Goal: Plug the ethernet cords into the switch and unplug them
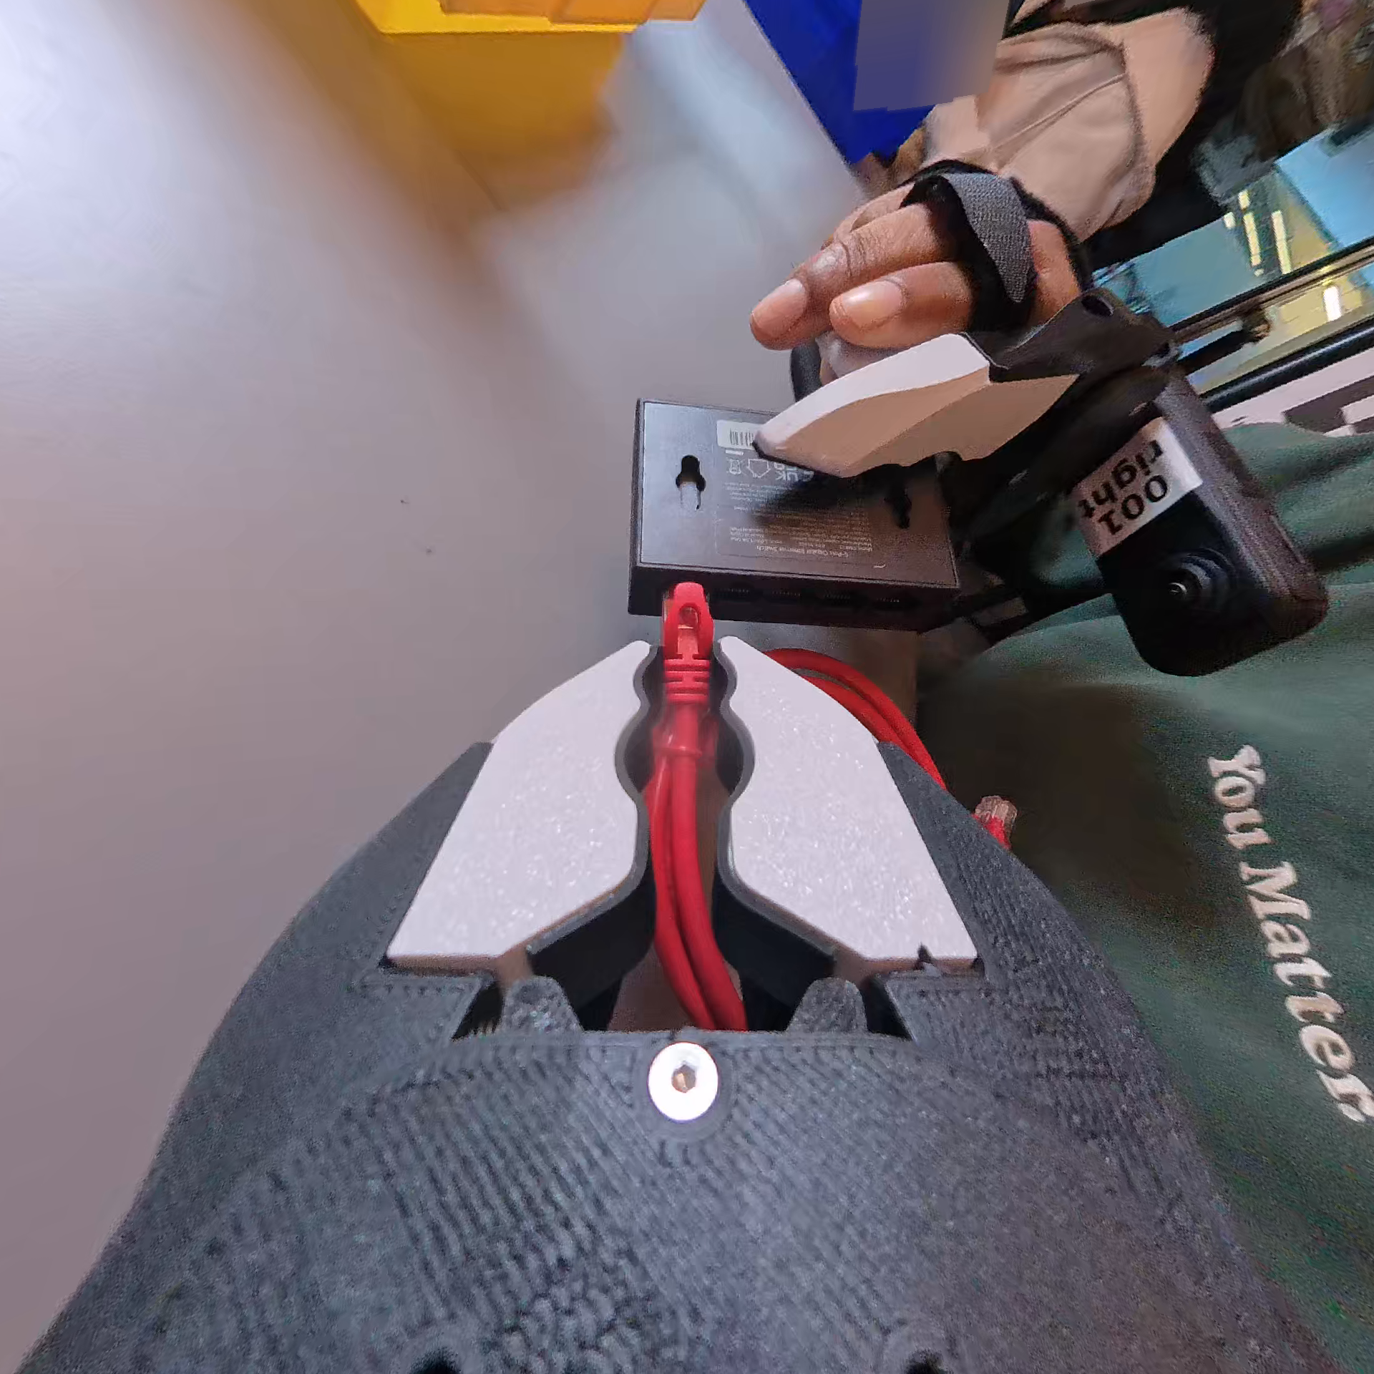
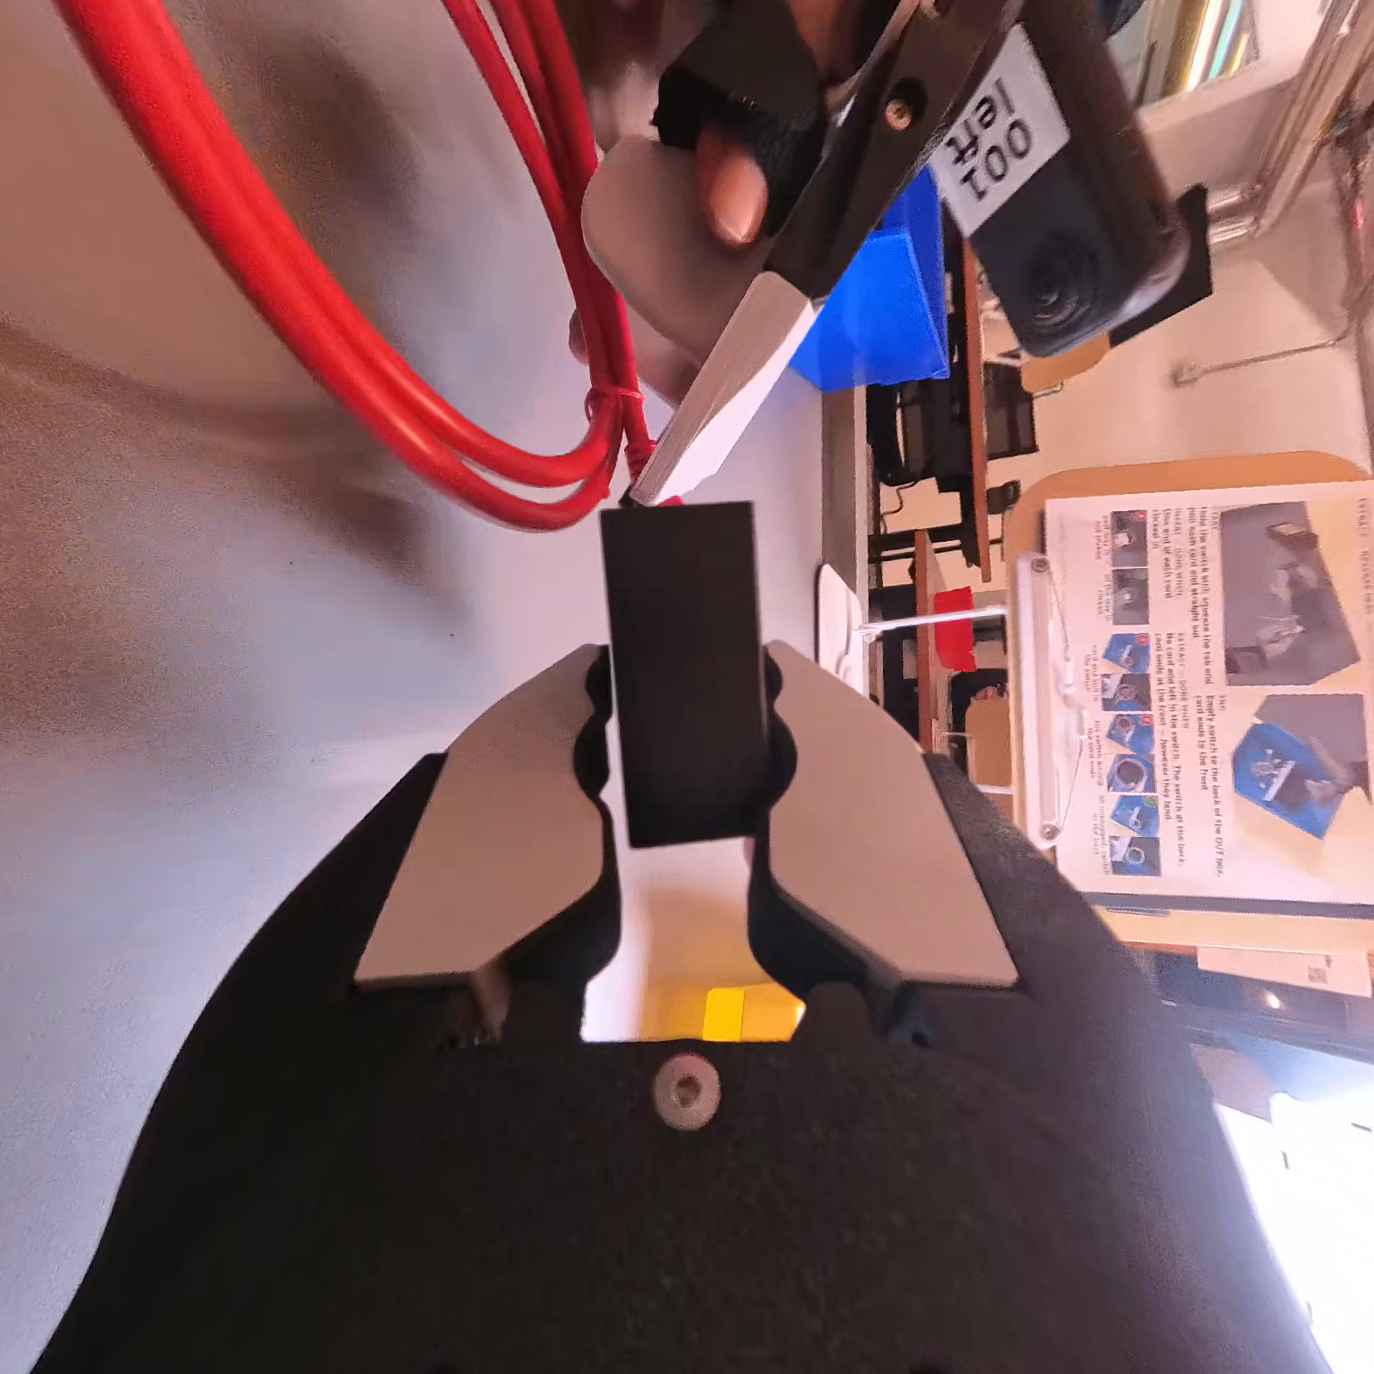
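White table [image 1: 260, 446], left claw [image 1: 688, 654] pinching red cord [image 1: 685, 669] at switch [image 1: 788, 513]

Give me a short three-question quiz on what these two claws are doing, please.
1. True or false: the right claw grips the black switch.
2. Which colour is the cord in the left claw? A) blue B) red C) green
3. Fill in: the cord's plug sits at the ____ port of the switch's row in the left wrist view (leftmost or rightmost).

Key: 1 true; 2 B; 3 leftmost.
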Motion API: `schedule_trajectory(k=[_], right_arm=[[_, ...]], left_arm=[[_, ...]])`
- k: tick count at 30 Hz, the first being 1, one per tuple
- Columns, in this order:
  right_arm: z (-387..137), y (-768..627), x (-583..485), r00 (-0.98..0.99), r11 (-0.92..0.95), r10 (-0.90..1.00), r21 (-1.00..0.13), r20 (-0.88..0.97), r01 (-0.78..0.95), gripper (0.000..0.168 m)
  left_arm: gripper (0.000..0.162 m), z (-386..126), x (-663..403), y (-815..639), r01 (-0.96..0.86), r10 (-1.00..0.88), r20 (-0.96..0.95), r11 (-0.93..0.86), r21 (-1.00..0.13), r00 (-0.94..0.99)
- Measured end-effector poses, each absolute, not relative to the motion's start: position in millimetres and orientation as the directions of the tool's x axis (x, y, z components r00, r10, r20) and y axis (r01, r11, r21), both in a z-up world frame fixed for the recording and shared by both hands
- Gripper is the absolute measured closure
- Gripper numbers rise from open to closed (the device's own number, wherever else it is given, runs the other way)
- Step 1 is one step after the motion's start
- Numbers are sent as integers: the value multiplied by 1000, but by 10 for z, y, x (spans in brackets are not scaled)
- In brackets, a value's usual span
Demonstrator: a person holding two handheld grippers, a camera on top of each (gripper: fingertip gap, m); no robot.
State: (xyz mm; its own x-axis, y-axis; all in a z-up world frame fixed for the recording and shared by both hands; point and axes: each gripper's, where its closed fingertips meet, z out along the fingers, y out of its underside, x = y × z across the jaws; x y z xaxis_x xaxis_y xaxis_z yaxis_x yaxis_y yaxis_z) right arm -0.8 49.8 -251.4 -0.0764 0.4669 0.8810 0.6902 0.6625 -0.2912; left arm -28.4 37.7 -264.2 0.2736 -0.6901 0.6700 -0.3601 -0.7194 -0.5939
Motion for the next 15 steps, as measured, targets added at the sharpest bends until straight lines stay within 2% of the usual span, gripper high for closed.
schedule_trajectory(k=[1, 9, 11, 15], right_arm=[[-2548, 502, -10, -91, 662, 468, -280, 879, 695, 134], [-2589, 464, 3, -123, 689, 428, -234, 895, 686, 138], [-2510, 475, 8, -99, 692, 415, -244, 904, 679, 138], [-2314, 569, 129, -19, 664, 426, -298, 905, 686, 138]], left_arm=[[150, -2673, -285, 376, -371, -698, 655, -713, -595, 290], [150, -2674, -277, 352, -365, -701, 652, -710, -602, 289], [149, -2583, -281, 362, -353, -734, 627, -677, -646, 261], [130, -2116, -562, 557, -242, -813, 501, -571, -784, 297]])
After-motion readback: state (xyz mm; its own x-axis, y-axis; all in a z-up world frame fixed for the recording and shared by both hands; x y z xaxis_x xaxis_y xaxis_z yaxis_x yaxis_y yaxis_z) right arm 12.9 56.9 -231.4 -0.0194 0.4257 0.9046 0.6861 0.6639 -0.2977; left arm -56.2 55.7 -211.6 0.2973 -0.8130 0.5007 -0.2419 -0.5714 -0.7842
